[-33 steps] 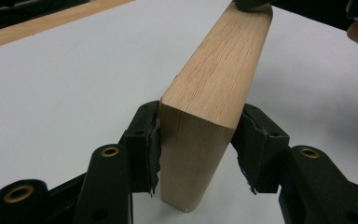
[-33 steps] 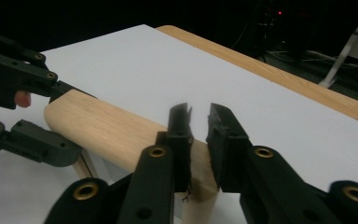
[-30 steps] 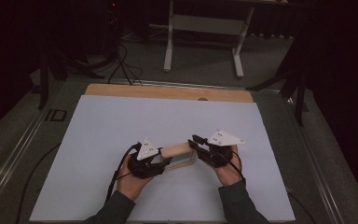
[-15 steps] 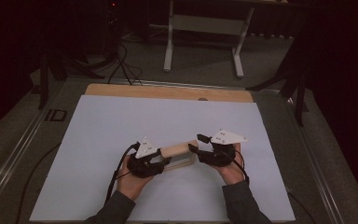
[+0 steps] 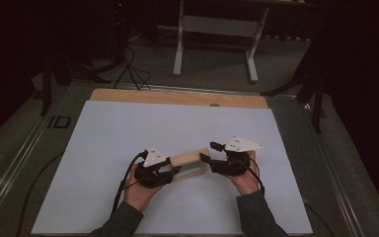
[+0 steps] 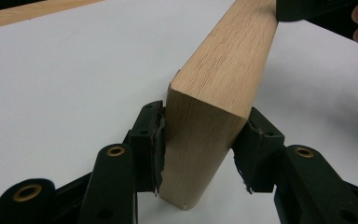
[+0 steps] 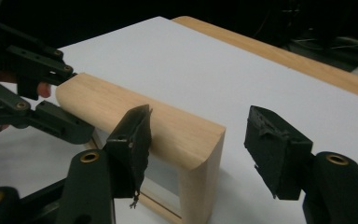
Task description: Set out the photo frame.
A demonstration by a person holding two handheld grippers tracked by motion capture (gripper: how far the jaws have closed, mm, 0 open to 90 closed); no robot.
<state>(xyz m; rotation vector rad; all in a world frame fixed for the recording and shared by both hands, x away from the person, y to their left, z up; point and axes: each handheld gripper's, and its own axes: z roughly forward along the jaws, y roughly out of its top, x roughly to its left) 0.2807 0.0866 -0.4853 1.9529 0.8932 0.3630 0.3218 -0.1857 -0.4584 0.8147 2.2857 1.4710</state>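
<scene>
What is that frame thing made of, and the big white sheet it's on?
The frame looks like pale, smooth-sanded wood, with no shine: fine grain lines run along its top bar, and its corners are rounded. A flat greyish panel sits inside it; glass or card, I cannot tell. The white sheet looks matte and smooth, maybe paper or plastic, lying over a wooden table whose tan edge shows at the far side.

One marking reads: the letters "ID" (image 5: pixel 59 122) on the grey floor strip, at nine o'clock of the desk (image 5: pixel 128 128).
</scene>
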